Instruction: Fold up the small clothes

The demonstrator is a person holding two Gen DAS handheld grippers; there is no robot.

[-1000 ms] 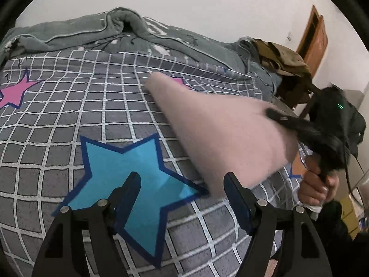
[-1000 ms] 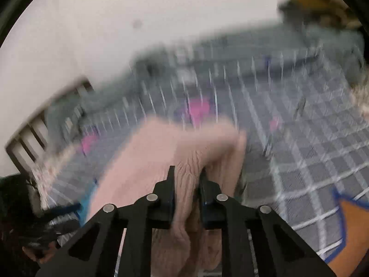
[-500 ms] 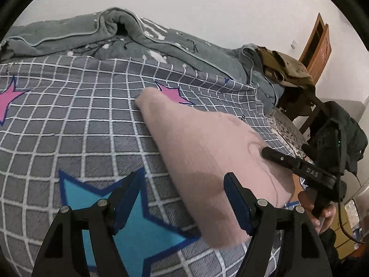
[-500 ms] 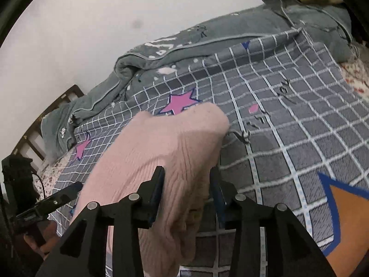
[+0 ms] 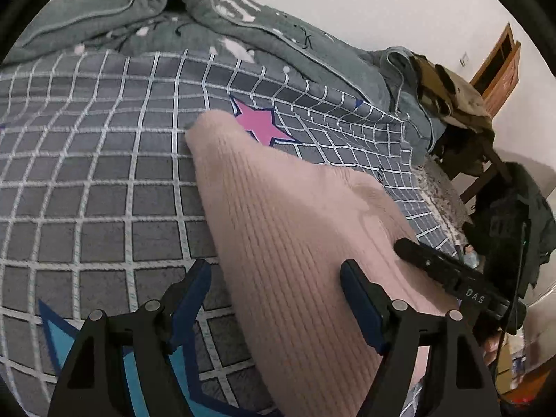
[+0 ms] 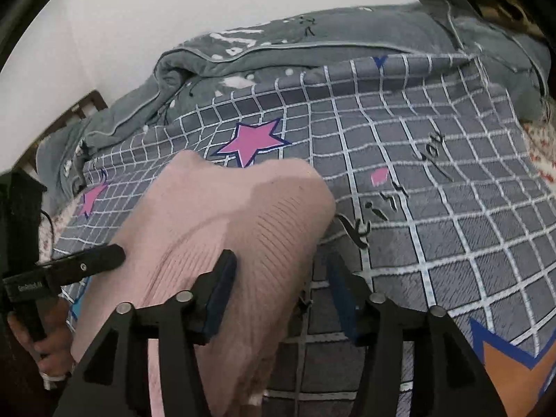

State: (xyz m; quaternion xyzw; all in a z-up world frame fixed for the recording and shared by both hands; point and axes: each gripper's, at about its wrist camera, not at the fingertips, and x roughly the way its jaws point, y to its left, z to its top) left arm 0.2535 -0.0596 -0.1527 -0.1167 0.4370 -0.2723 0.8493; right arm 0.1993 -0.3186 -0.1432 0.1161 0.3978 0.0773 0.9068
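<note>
A pink ribbed knit garment (image 5: 288, 229) lies folded on the grey checked bedspread (image 5: 87, 180), its far end next to a pink star. It also shows in the right wrist view (image 6: 222, 229). My left gripper (image 5: 274, 299) is open, its jaws apart over the garment's near left part. My right gripper (image 6: 281, 288) is open over the garment's right edge, with the cloth lying between the jaws and not pinched. Each gripper shows in the other's view: the right (image 5: 448, 278) and the left (image 6: 69, 267).
A rumpled grey duvet (image 5: 180, 17) lies along the far side of the bed. A chair heaped with clothes (image 5: 455, 104) and a wooden door (image 5: 500, 66) stand at the right. A wooden headboard (image 6: 87, 104) shows at the left in the right wrist view.
The right gripper let go of the pink garment and opened; the garment came down flat on the bed. Both grippers moved lower and closer to it.
</note>
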